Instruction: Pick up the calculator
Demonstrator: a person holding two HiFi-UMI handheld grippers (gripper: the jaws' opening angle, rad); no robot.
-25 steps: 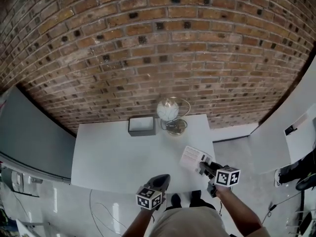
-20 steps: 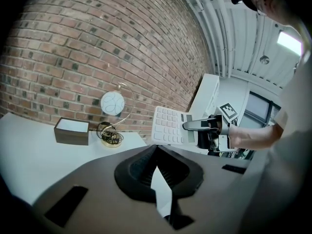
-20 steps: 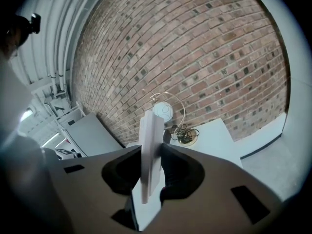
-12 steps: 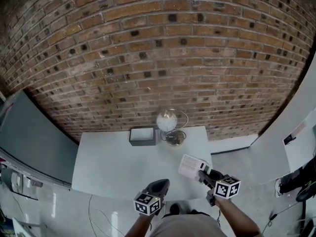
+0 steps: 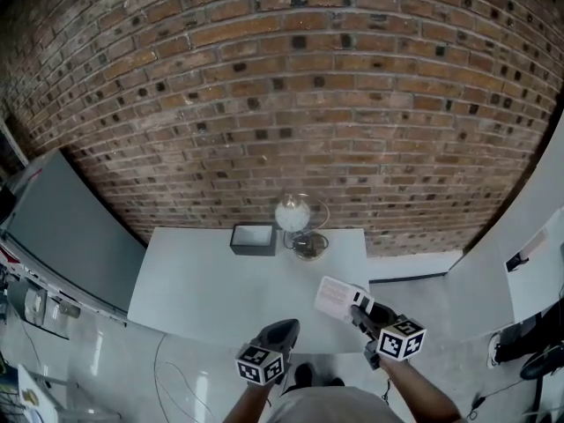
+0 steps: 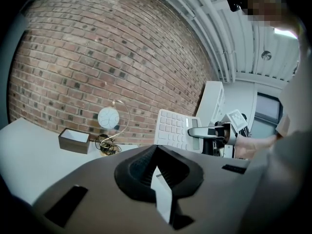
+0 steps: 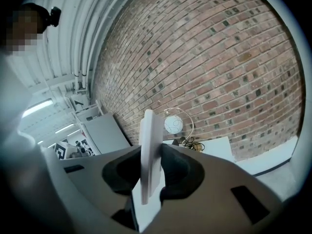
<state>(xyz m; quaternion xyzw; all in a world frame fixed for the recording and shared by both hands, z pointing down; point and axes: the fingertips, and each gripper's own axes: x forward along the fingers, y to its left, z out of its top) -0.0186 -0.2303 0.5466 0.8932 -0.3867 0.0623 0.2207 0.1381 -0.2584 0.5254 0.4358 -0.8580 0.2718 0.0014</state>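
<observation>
A white table (image 5: 220, 293) stands against a brick wall (image 5: 282, 95). At its far edge sits a small dark box (image 5: 253, 238) with a white inside. Just beside the box is a white ball (image 5: 293, 212) in a curved wire stand. A grey panel (image 5: 66, 236) stands left of the table.

Grey left gripper (image 5: 288, 325) and right gripper (image 5: 359, 310), black-padded, each bearing a black-and-white marker cube (image 5: 262, 364); the person wears a beige shirt (image 5: 330, 405).

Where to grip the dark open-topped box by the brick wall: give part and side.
Grip the box by its near long wall, coming from above: the top is open, so one jaw can probably drop inside, one outside. The globe ornament crowds its right side.
</observation>
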